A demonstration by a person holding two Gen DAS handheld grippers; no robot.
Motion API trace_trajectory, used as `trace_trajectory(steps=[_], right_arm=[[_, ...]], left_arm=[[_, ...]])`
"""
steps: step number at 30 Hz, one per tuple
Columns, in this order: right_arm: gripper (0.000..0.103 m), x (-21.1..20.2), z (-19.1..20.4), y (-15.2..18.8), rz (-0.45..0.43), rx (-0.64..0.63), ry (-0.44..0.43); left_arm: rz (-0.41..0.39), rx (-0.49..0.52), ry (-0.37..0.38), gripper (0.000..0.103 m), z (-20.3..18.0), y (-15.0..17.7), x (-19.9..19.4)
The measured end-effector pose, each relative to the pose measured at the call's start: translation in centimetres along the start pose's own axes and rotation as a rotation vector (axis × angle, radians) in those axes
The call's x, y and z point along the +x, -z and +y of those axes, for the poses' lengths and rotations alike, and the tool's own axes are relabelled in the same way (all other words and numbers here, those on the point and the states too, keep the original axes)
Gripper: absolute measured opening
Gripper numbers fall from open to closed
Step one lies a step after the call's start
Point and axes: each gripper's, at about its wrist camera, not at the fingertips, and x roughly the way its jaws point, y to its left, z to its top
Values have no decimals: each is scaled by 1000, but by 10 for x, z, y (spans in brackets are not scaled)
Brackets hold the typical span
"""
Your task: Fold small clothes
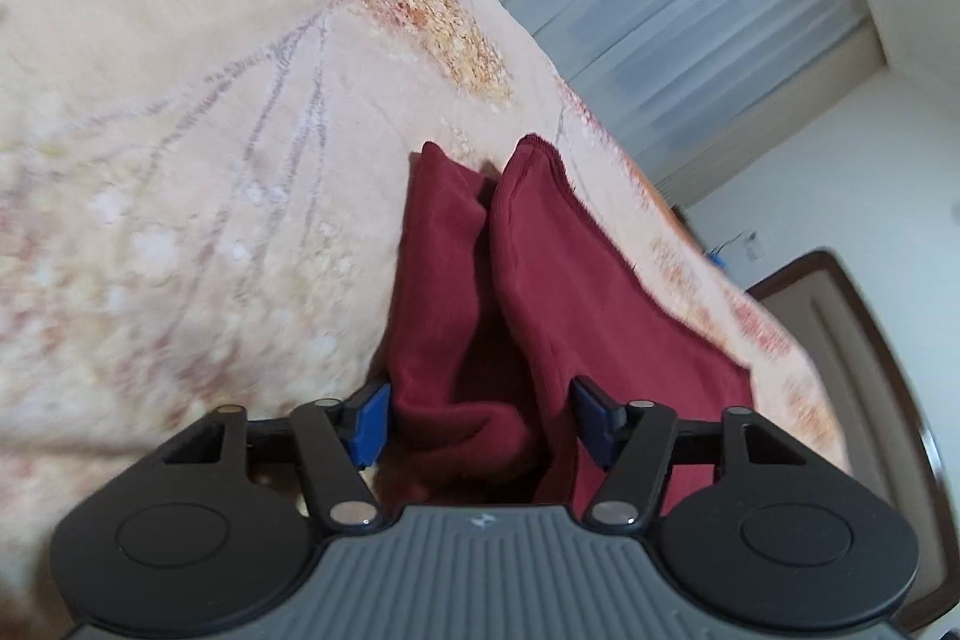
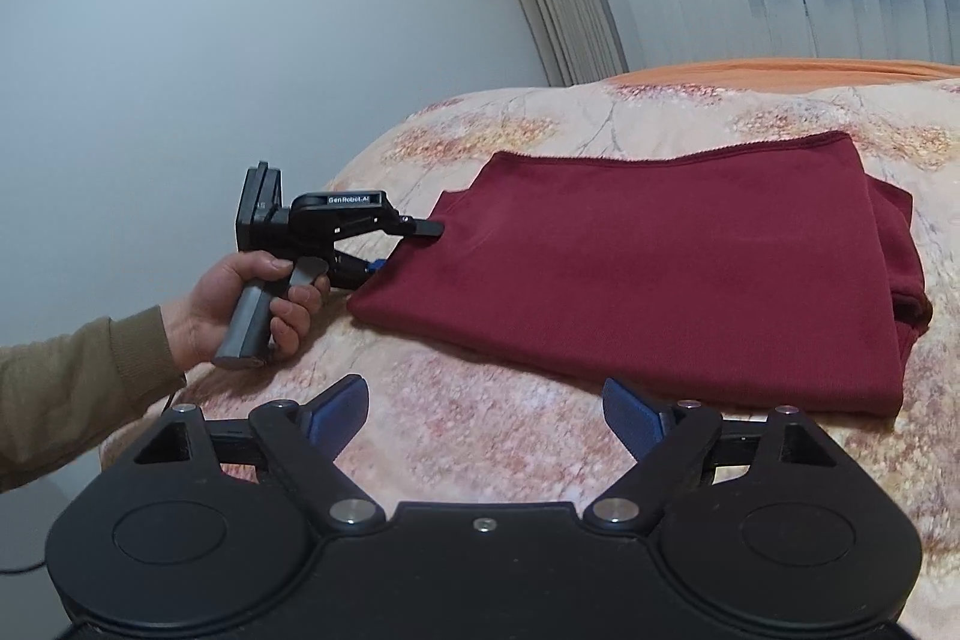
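The left black two-finger gripper with blue pads [image 1: 480, 424] fills the bottom of the left wrist view, its jaws spread wide with bunched cloth of the dark red knit garment [image 1: 540, 292] lying between them; whether the pads press the fabric cannot be told. In the right wrist view the same left gripper [image 2: 408, 244] sits at centre left, held by a hand [image 2: 252, 304] in an olive sleeve, its 2 fingers straddling the garment's left edge. The right black gripper [image 2: 486, 418], at the bottom of that frame, is released and holds nothing, hovering over the peach floral blanket [image 2: 480, 460]. The garment [image 2: 660, 268] lies folded flat on the blanket, centre right.
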Motion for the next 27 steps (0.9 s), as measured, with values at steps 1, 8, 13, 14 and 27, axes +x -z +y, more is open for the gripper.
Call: trace_trajectory(steps=[1,8,13,14,27], right_arm=[[85,1,-1,-4,-8,3,3],[65,40,-8,-48,-37,-64,143],[37,92,-19,-72,-4,-81,250],[27,102,-22,-75,6,-87,273],[8,186,-31,-73,122,-43,279]], left_arm=[[2,-8,4,57,0,-1,3],[-30,-50,60,43,4,0,-9],[-4,-48,69,50,2,-6,-6],[0,-45,72,56,0,-7,-4],[-6,100,-16,25,-22,-3,-2]])
